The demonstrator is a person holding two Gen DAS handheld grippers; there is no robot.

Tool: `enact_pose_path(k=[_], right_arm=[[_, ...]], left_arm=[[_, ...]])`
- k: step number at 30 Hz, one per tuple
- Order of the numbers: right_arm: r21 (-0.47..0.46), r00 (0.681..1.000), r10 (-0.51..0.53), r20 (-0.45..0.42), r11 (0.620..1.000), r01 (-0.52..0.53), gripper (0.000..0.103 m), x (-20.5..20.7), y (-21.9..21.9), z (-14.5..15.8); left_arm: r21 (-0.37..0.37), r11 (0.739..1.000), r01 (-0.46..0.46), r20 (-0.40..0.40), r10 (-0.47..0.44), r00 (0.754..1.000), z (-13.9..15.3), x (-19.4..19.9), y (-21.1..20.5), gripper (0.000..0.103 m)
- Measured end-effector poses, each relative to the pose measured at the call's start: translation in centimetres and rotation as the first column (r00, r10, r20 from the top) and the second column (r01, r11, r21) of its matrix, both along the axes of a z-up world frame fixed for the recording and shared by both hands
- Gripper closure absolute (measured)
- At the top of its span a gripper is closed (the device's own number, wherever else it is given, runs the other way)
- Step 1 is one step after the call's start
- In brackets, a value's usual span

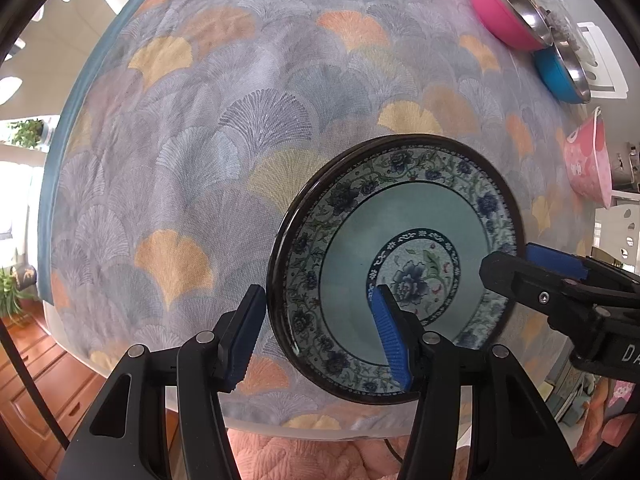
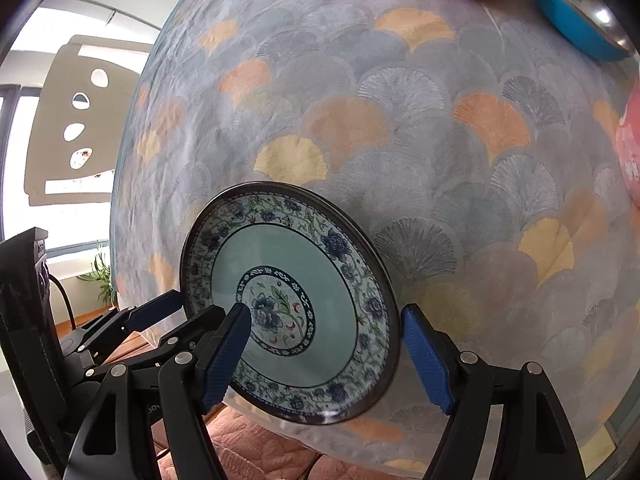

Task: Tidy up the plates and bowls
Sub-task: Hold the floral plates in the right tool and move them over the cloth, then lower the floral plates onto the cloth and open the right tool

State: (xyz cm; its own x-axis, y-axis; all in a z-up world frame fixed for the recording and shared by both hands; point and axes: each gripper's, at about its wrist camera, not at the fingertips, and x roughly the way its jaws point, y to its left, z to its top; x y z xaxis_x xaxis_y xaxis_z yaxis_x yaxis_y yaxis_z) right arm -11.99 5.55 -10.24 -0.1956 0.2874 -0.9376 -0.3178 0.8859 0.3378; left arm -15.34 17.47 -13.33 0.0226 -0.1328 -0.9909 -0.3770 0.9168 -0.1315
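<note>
A round plate (image 1: 400,216) with a teal middle, a blue flower band and a dark rim lies flat on the tablecloth (image 1: 240,120) near the table's front edge. My left gripper (image 1: 318,292) points down and is open, straddling the plate's left rim: one finger outside it, the blue-padded one over the plate's inside. From the right, my right gripper (image 1: 508,258) reaches over the opposite rim. In the right wrist view the plate (image 2: 288,248) sits between the right gripper's (image 2: 325,311) open fingers, one over the centre flower, one just outside the rim. The left gripper (image 2: 188,312) shows at the plate's left.
At the table's far right stand a pink bowl (image 1: 504,12) and a blue bowl (image 1: 560,76), both steel-lined, and a pink patterned cup (image 1: 588,160). A pink quilted cushion (image 1: 320,456) lies below the front edge. A wooden cabinet (image 1: 32,380) is at the lower left.
</note>
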Motion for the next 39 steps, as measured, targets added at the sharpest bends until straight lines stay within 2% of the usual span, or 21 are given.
enact_pose_path(k=[3,12,21,28,33,39], right_arm=[[0.034,1.000,-0.013,-0.023,0.999,0.013,0.028,0.0,-0.3,-0.1],[0.007,1.000,-0.026,-0.007,1.000,0.027,0.028,0.3,-0.6,-0.3],[0.040,0.996,-0.056,-0.066,0.997,0.059,0.027,0.1,-1.0,-1.7],[0.032,0.997,-0.048,-0.065,0.998,0.050,0.021,-0.1,-0.4,-1.9],[-0.008,0.999,-0.024,-0.037,1.000,0.024,0.021,-0.1,0.0,-2.0],[0.002,0.998,-0.023,-0.054,1.000,0.023,0.019,0.0,0.4,-2.0]], left_arm=[[-0.001,1.000,-0.001,0.000,0.001,1.000,0.0,0.1,0.0,0.051],[0.000,1.000,-0.001,0.015,0.001,1.000,0.4,-0.4,0.3,0.051],[0.002,1.000,0.019,0.016,-0.019,1.000,0.7,-0.5,-0.4,0.051],[-0.008,1.000,0.022,0.011,-0.022,1.000,0.4,-0.2,-0.1,0.051],[-0.006,1.000,0.024,-0.001,-0.024,1.000,0.0,0.0,0.3,0.049],[-0.017,0.999,0.042,-0.007,-0.042,0.999,-0.8,0.4,0.3,0.049]])
